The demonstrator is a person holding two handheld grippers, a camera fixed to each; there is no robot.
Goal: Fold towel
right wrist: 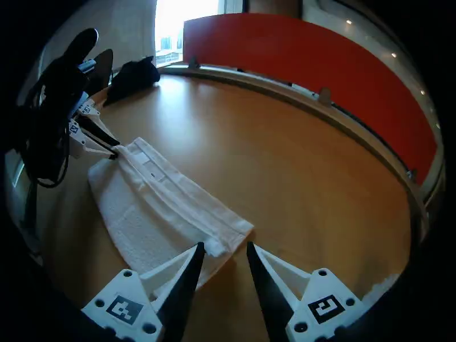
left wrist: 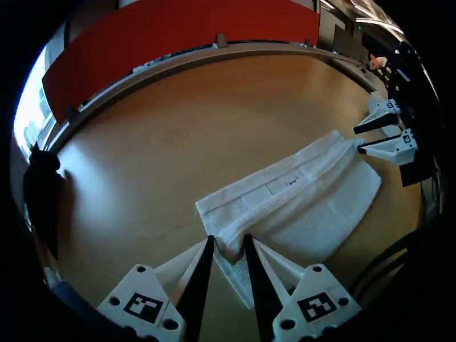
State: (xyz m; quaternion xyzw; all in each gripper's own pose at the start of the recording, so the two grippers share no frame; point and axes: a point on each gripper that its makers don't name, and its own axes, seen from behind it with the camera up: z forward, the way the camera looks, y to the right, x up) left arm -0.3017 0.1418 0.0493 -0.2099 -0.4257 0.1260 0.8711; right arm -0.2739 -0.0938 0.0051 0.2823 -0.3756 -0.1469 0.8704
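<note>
Left gripper view: at bottom centre the left tongs (left wrist: 228, 239) pinch a bunched corner of the white towel (left wrist: 296, 199), which lies on the table (left wrist: 171, 131) at centre right. Right gripper view: at bottom centre the right tongs (right wrist: 224, 246) stand narrowly apart, and the towel's near corner touches only one finger.

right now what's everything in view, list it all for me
towel: 1, white, lying partly folded on the table, stretched between the two grippers
table: 1, light brown wood, under the towel
partition: 1, red, standing along the table's far edge
dark object: 1, black, on the table's far corner by the window; cannot tell what it is
window: 1, bright, behind the dark object
left gripper: 1, white with black inner fingers, closed on one end of the towel
right gripper: 1, same colours, open at the towel's other end
</note>
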